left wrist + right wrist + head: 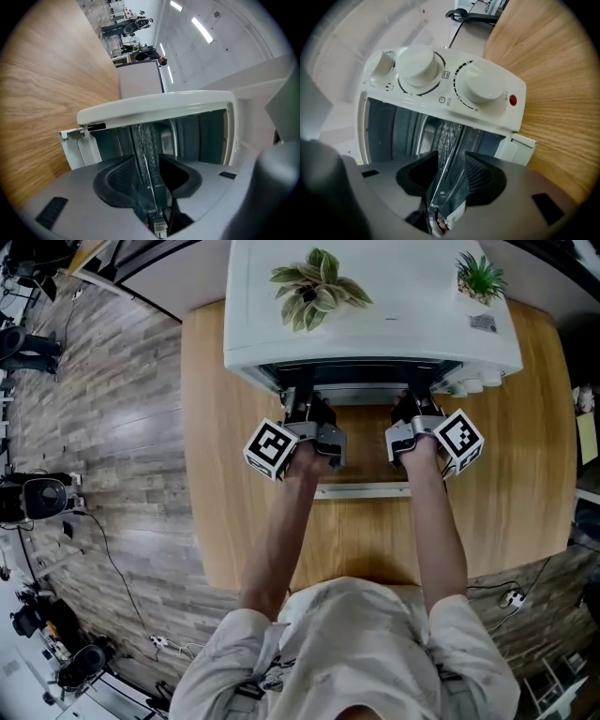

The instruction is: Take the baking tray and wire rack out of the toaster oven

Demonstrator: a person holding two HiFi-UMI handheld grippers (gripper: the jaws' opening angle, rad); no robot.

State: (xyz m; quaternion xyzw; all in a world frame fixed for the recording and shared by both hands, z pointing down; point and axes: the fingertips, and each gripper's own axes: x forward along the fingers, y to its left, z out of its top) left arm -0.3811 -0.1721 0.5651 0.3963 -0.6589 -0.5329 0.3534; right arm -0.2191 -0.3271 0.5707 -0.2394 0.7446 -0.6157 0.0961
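Metal wire rack [145, 136] and baking tray [446, 203], likely stiff, thin and slippery, are kept inside the toaster oven [375, 324]. Their front edge, best gripped there, is found loosely between the open left tool [147, 159] and right tool [451, 157].

The oven [375, 324] takes the table's [216, 474] far edge, its door [361, 489] dropped flat toward the person — a ledge any reach into the mouth must cross. The left gripper [146, 156] and right gripper [451, 152] fill the mouth's two ends; the middle between them is open. Each pair of jaws stands apart, the thin tray [148, 173] rim in the gap. Knobs [469, 385] block the oven's right end. Left and right of the oven the table lies bare — wide passage.
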